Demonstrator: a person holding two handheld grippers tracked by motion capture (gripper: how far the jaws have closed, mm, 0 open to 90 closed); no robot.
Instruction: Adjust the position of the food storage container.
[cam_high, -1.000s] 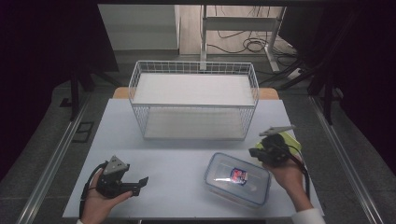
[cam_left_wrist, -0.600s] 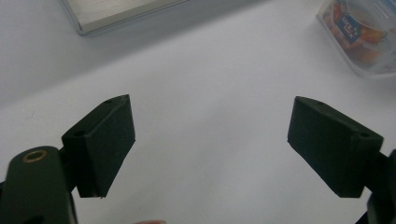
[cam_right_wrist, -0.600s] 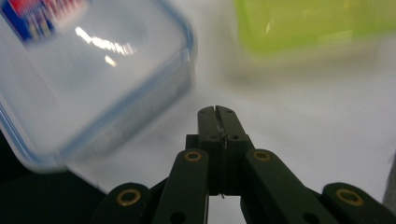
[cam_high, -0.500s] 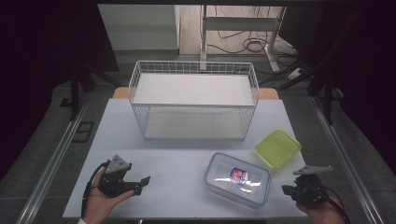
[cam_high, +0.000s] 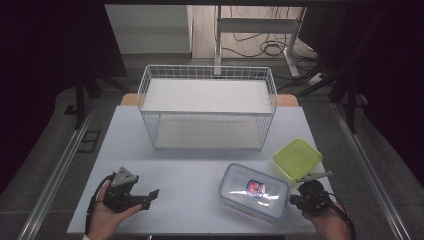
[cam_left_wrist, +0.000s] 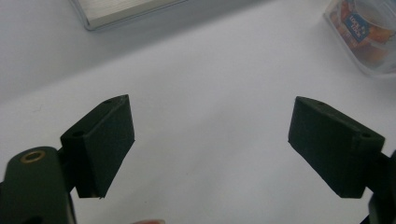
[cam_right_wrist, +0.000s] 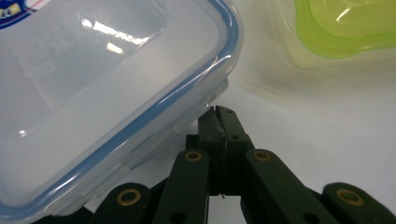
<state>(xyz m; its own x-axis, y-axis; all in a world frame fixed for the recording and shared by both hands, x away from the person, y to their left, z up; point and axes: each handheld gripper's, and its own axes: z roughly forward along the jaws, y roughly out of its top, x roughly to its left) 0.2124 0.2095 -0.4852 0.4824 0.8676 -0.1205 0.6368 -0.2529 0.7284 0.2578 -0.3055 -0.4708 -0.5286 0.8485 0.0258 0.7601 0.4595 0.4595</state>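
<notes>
A clear lidded container (cam_high: 254, 192) with a blue seal and a label lies at the table's front right; its corner (cam_right_wrist: 107, 84) looms large in the right gripper view. My right gripper (cam_high: 295, 199) rests just right of it, jaws pressed together with nothing between them (cam_right_wrist: 223, 116). A lime-green container (cam_high: 297, 158) sits behind the right gripper, and its edge (cam_right_wrist: 345, 28) appears at the top right of the right gripper view. My left gripper (cam_high: 150, 196) lies at the front left, open, jaws wide over bare table (cam_left_wrist: 210, 135). The clear container (cam_left_wrist: 369, 32) is far off to its right.
A white wire basket (cam_high: 208, 107) stands at the middle back of the white table (cam_high: 190, 175). Its base corner (cam_left_wrist: 121, 9) shows in the left gripper view. Dark floor and metal rails flank the table.
My right gripper has let go of the green container, which now sits on the table, and has drawn back toward the front edge beside the clear container. The left gripper has stayed put.
</notes>
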